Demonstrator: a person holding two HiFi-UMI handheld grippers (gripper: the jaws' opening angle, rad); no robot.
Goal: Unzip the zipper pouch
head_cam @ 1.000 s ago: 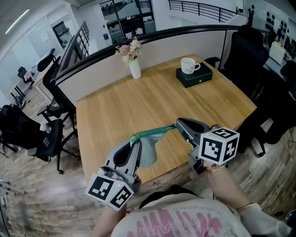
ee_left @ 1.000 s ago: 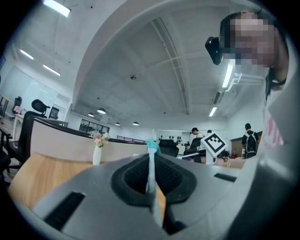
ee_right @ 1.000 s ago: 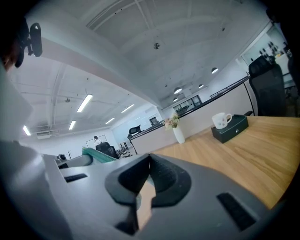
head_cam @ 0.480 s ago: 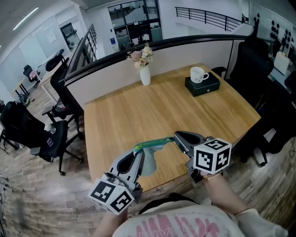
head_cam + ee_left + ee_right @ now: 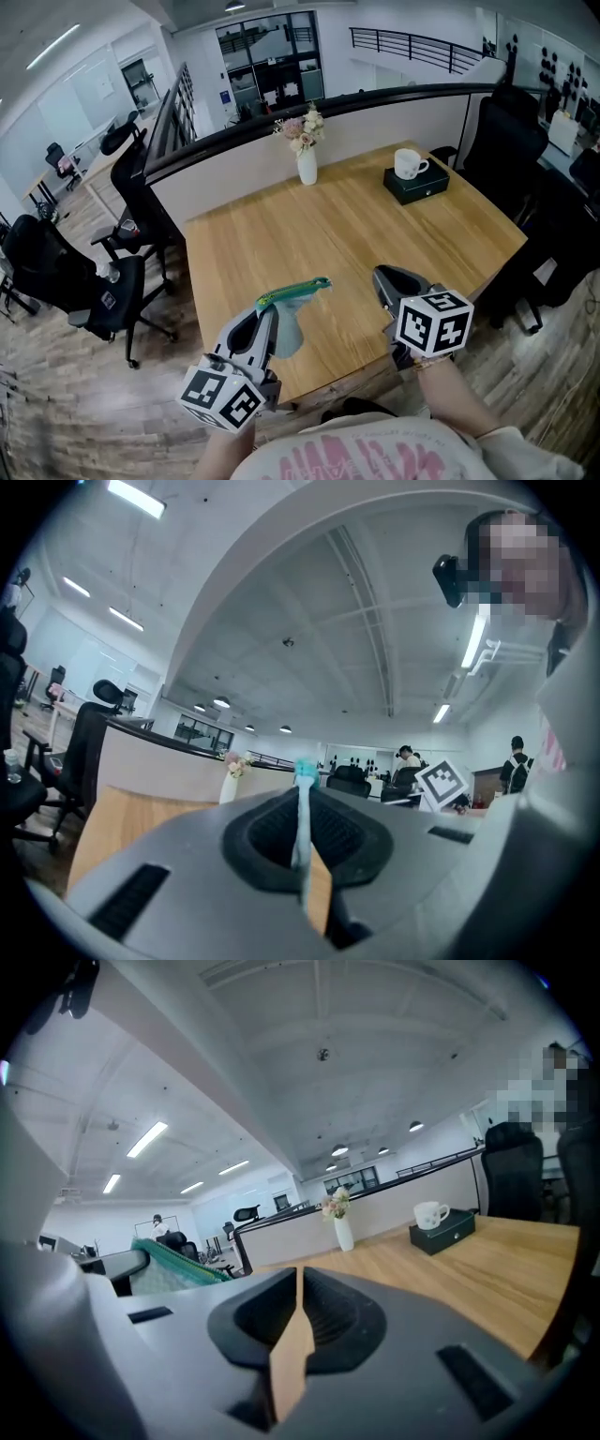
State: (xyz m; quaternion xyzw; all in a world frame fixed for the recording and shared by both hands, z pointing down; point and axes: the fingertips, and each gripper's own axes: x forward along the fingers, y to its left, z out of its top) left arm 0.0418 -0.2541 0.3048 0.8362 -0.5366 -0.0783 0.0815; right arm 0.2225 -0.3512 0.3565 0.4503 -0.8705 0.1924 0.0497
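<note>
Our right hand-held gripper [image 5: 383,276], jaws just parting, has let go of the pouch [image 5: 290,324] our left hand-held gripper [image 5: 270,309] still pinches.

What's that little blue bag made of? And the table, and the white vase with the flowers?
The zipper pouch looks like soft cloth, pale blue-grey with a green zipper edge, because it droops and folds. The table looks like light wood or a wood-look top, smooth and matte with grain lines. The vase looks like smooth white ceramic, though it could be plastic or glass.
</note>
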